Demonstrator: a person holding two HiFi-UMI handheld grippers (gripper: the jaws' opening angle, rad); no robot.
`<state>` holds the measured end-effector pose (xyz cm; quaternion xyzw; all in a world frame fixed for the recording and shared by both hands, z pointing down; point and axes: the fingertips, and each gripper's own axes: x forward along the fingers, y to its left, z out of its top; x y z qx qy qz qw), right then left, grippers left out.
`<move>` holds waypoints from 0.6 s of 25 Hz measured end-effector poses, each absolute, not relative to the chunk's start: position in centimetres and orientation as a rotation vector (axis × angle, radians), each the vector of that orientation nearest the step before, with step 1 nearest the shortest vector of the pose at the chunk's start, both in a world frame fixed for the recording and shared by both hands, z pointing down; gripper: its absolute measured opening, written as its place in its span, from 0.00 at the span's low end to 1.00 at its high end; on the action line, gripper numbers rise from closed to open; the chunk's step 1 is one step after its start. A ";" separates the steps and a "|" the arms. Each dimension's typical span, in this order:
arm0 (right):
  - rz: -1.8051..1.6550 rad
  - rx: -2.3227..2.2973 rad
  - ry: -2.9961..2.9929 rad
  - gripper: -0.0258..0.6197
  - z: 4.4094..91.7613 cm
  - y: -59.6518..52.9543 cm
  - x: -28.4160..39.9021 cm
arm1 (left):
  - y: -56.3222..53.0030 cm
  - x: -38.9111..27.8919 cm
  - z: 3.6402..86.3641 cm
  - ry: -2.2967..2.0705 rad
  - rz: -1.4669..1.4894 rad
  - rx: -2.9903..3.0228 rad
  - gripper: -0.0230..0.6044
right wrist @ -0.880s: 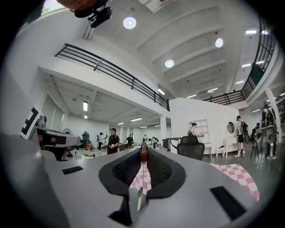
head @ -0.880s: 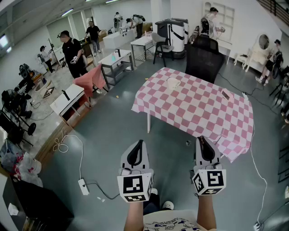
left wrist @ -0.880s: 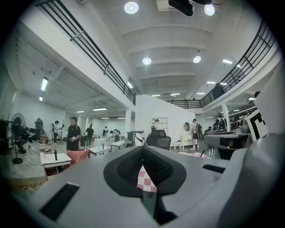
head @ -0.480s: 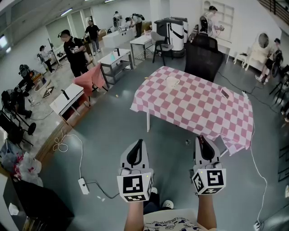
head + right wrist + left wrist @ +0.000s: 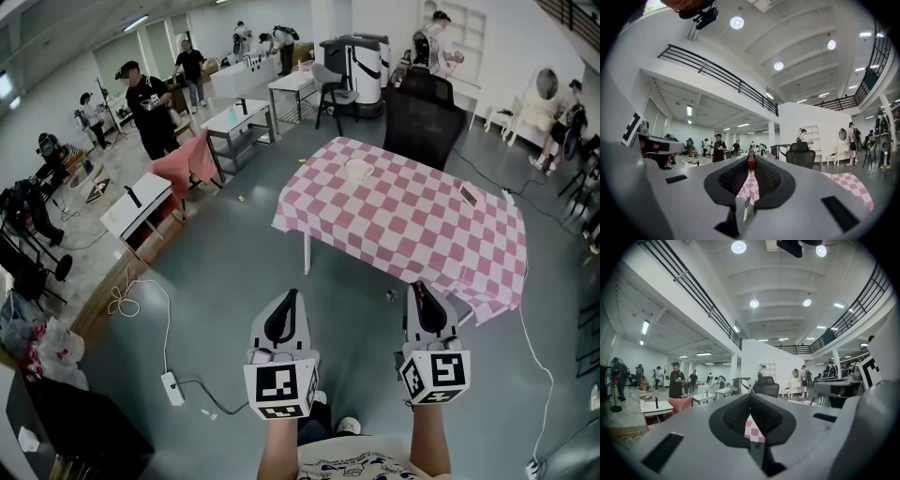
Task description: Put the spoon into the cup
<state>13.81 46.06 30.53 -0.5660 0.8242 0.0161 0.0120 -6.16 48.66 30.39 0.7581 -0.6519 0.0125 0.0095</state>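
Observation:
Both grippers are held level at the bottom of the head view, over the grey floor and short of the table [image 5: 412,234] with its pink-and-white checked cloth. A white cup [image 5: 358,171] stands near the table's far left part. My right gripper [image 5: 425,289] [image 5: 751,156] is shut on a thin spoon [image 5: 747,194]. The spoon's metal shaft runs between the pads and its brown end pokes out at the tips. My left gripper [image 5: 292,296] [image 5: 750,395] is shut with nothing in it. The checked cloth shows through the slit under its tips.
A black office chair [image 5: 424,122] stands behind the table, and a small dark flat object [image 5: 467,197] lies on the cloth at the right. A power strip with its cable [image 5: 174,387] lies on the floor to my left. Desks and several people fill the far left.
Both grippers have kept still. Only the people in the background have shifted a little.

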 end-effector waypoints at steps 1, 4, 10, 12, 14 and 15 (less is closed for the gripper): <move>0.049 -1.768 2.566 0.12 30.6 45.6 13.6 | 48.2 -6.4 30.5 -2.031 0.039 2.370 0.06; 0.043 -1.783 2.558 0.12 30.6 44.1 12.7 | 46.4 -7.2 30.5 -2.015 0.041 2.381 0.06; 0.030 -1.792 2.547 0.12 30.8 40.7 10.1 | 42.6 -9.7 30.4 -1.989 0.045 2.405 0.06; 0.030 -1.800 2.539 0.12 30.8 39.5 9.2 | 41.2 -10.7 30.5 -1.979 0.044 2.414 0.06; 0.027 -1.811 2.526 0.12 30.9 38.4 8.3 | 39.8 -11.6 30.6 -1.970 0.042 2.422 0.06; 0.024 -1.817 2.519 0.12 31.0 37.8 7.8 | 39.1 -12.1 30.7 -1.965 0.041 2.425 0.06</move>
